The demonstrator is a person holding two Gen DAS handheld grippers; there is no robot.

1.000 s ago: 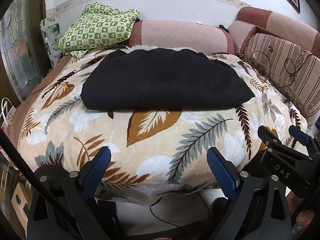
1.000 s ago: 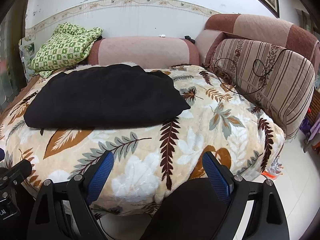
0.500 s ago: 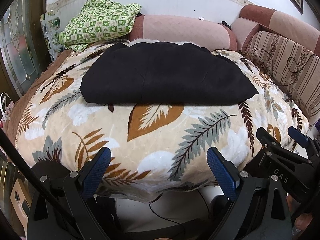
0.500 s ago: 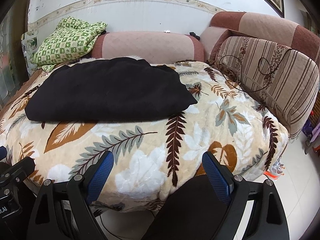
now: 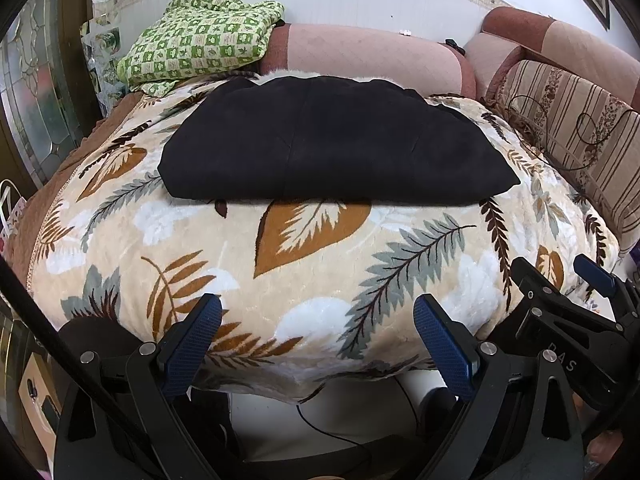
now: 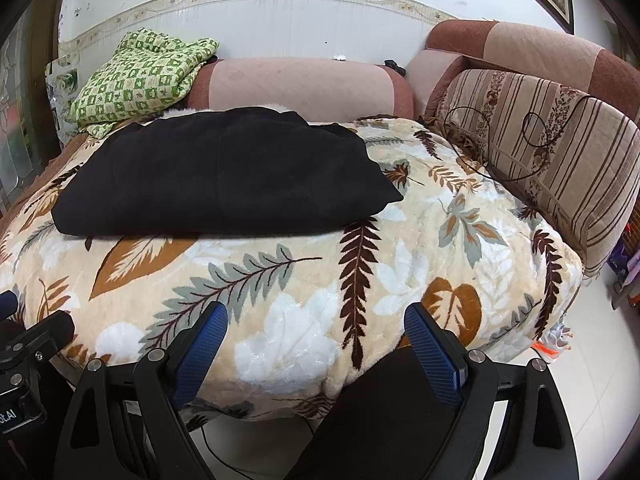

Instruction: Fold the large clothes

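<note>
On the leaf-print blanket (image 5: 312, 248), toward its far half, the black garment (image 5: 332, 148) is seen lying flat as a compact folded slab; folding is judged largely done, with at most one more fold or a tidy-up left. Left of the garment, bare blanket runs to the brown edge; a green checked cloth (image 5: 200, 40) is piled just behind its far-left corner. Nearer than the garment, wide open blanket is left for approach. Right of the garment, more blanket, then the striped cushion (image 6: 552, 152). Left hand-held gripper (image 5: 318, 344) and right hand-held gripper (image 6: 316, 348) are held off the near edge, fingers apart, nothing gripped.
</note>
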